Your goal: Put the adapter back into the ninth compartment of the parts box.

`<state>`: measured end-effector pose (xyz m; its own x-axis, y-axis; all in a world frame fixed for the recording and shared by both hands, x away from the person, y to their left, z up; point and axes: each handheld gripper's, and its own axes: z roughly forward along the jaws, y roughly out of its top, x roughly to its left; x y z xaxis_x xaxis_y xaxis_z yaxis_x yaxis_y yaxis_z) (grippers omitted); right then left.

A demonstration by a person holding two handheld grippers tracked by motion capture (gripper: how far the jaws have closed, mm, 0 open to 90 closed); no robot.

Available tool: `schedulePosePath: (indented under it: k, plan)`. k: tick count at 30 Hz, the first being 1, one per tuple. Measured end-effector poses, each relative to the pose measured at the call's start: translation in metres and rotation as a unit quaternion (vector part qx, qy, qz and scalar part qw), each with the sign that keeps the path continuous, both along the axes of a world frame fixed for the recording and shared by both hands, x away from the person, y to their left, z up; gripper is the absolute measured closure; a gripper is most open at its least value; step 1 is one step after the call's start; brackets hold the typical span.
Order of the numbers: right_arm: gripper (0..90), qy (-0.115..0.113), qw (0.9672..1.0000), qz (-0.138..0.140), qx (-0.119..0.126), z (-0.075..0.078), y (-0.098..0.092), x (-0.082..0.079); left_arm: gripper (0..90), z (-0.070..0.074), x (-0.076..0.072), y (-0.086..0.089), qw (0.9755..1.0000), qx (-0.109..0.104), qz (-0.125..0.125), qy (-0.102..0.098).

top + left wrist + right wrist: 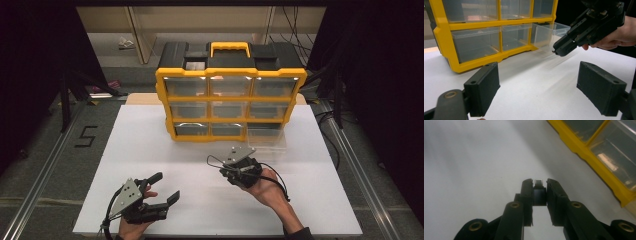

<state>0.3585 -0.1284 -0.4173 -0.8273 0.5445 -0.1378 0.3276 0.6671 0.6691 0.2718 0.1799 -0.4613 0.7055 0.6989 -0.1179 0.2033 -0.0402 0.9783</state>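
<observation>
The drawer cabinet stands at the table's back, its lower-right drawer pulled out forward.

1. A white table carried everything, its top smooth and plain.
2. A yellow and black drawer cabinet stood upright at the far middle of the table, with 9 clear drawers in 3 rows of 3.
3. The bottom right drawer was pulled out over the table, just in front of the cabinet.
4. A wooden board lay at the table's far edge, behind the cabinet.
</observation>
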Motion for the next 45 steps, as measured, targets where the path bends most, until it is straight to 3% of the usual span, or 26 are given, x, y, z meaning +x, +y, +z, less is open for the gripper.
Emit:
schedulePosePath:
  k: [15, 37, 45]
  plan:
    - [76.4, -0.034, 0.9984, -0.027, 0.036, 0.014, -0.013, 0.000, 17.6, 0.000, 0.000, 0.000, 1.0000, -0.001, 0.000, 0.000]
    - [76.4, -0.083, 0.9890, -0.084, 0.089, 0.032, -0.048, 0.006, 17.7, 0.000, 0.000, 0.000, 1.0000, -0.001, 0.000, -0.001]
    - [76.4, -0.086, 0.9869, -0.097, 0.096, 0.036, -0.057, 0.008, 17.7, 0.000, 0.000, 0.000, 1.0000, -0.001, 0.000, -0.001]
